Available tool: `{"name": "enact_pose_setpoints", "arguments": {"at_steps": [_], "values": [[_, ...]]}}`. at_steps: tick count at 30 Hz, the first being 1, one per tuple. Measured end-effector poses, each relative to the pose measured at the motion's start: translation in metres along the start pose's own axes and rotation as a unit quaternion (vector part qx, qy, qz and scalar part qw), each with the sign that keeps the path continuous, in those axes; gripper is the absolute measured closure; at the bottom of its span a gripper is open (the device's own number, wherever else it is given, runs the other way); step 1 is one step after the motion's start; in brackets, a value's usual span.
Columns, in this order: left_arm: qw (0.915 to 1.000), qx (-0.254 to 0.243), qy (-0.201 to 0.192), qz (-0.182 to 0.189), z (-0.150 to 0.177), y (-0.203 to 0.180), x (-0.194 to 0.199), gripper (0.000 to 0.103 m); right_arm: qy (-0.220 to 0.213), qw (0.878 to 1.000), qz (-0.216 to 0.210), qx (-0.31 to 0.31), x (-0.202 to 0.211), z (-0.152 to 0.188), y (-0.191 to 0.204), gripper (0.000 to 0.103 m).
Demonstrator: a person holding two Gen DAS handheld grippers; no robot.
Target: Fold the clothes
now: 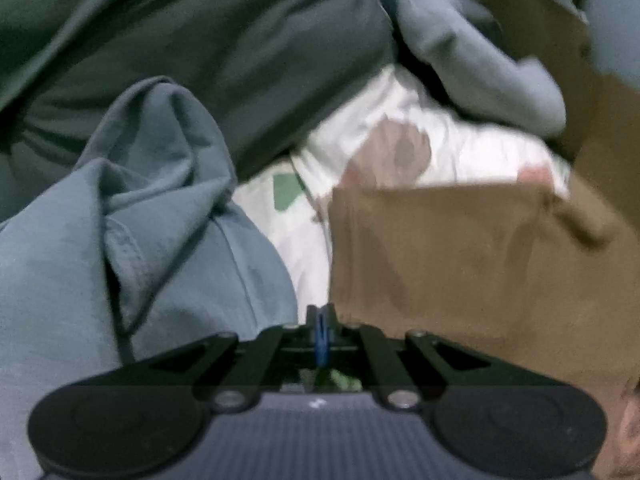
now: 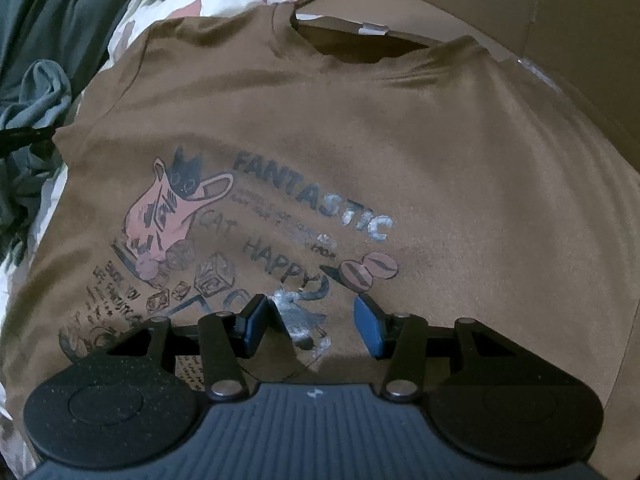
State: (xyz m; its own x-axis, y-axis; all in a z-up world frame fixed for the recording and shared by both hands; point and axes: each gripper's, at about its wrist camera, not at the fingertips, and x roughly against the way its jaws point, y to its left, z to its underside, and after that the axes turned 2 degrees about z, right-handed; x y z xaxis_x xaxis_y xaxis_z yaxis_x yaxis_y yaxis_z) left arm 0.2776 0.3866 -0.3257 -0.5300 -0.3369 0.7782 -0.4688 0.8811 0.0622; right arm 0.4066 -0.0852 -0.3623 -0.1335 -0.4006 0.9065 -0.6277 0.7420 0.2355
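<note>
A brown T-shirt with a cat print and the words FANTASTIC CAT HAPPY lies spread flat, collar at the far side. My right gripper hangs just above the lower part of the print, its blue pads wide apart and nothing between them. In the left wrist view the same brown T-shirt shows blurred at the right. Its left edge runs down into the tips of my left gripper, whose blue pads are pressed together on that edge.
A blue-grey garment lies bunched at the left beside the shirt. Dark green cloth lies behind it. A white patterned sheet is underneath. A light grey garment sits further back. Brown cardboard borders the shirt's far right.
</note>
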Motion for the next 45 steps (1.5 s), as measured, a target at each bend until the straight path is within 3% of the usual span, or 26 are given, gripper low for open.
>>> {"name": "enact_pose_setpoints", "arguments": {"at_steps": [4, 8, 14, 17, 18, 20, 21, 26, 32, 37, 45], "values": [[0.9984, -0.032, 0.042, -0.020, 0.009, -0.005, -0.019, 0.102, 0.000, 1.000, 0.002, 0.009, 0.000, 0.001, 0.005, 0.040], [0.9940, -0.071, 0.070, -0.045, 0.010, -0.016, -0.036, 0.102, 0.007, 1.000, 0.001, 0.015, 0.002, 0.000, 0.006, 0.040], [0.9876, -0.063, 0.117, -0.083, -0.003, -0.029, -0.042, 0.100, 0.000, 1.000, -0.002, 0.007, 0.017, -0.005, -0.004, 0.040], [0.9868, -0.040, 0.135, -0.080, -0.011, -0.030, -0.032, 0.098, -0.012, 1.000, 0.002, -0.003, 0.025, -0.008, -0.011, 0.040], [0.9873, -0.035, 0.135, -0.076, -0.014, -0.031, -0.028, 0.096, -0.016, 1.000, 0.002, -0.007, 0.027, -0.009, -0.014, 0.040], [0.9898, -0.041, 0.121, -0.064, -0.019, -0.038, -0.015, 0.072, -0.023, 1.000, 0.005, -0.012, 0.031, -0.010, -0.017, 0.040], [0.9908, -0.047, 0.112, -0.059, -0.022, -0.041, -0.010, 0.070, -0.026, 1.000, 0.007, -0.015, 0.032, -0.011, -0.019, 0.040], [0.9949, -0.064, 0.068, -0.037, -0.037, -0.058, 0.004, 0.070, -0.032, 0.999, 0.020, -0.019, 0.032, -0.008, -0.022, 0.040], [0.9954, -0.060, 0.064, 0.039, -0.033, -0.076, -0.011, 0.070, -0.024, 0.999, 0.019, -0.015, 0.031, -0.002, -0.018, 0.040], [0.9934, -0.058, 0.092, 0.036, -0.016, -0.084, -0.038, 0.071, -0.018, 0.999, 0.024, -0.011, 0.031, 0.001, -0.019, 0.040], [0.9959, -0.011, 0.087, 0.024, -0.026, -0.058, -0.054, 0.086, -0.022, 0.999, 0.034, -0.022, 0.037, 0.006, -0.034, 0.040]]}}
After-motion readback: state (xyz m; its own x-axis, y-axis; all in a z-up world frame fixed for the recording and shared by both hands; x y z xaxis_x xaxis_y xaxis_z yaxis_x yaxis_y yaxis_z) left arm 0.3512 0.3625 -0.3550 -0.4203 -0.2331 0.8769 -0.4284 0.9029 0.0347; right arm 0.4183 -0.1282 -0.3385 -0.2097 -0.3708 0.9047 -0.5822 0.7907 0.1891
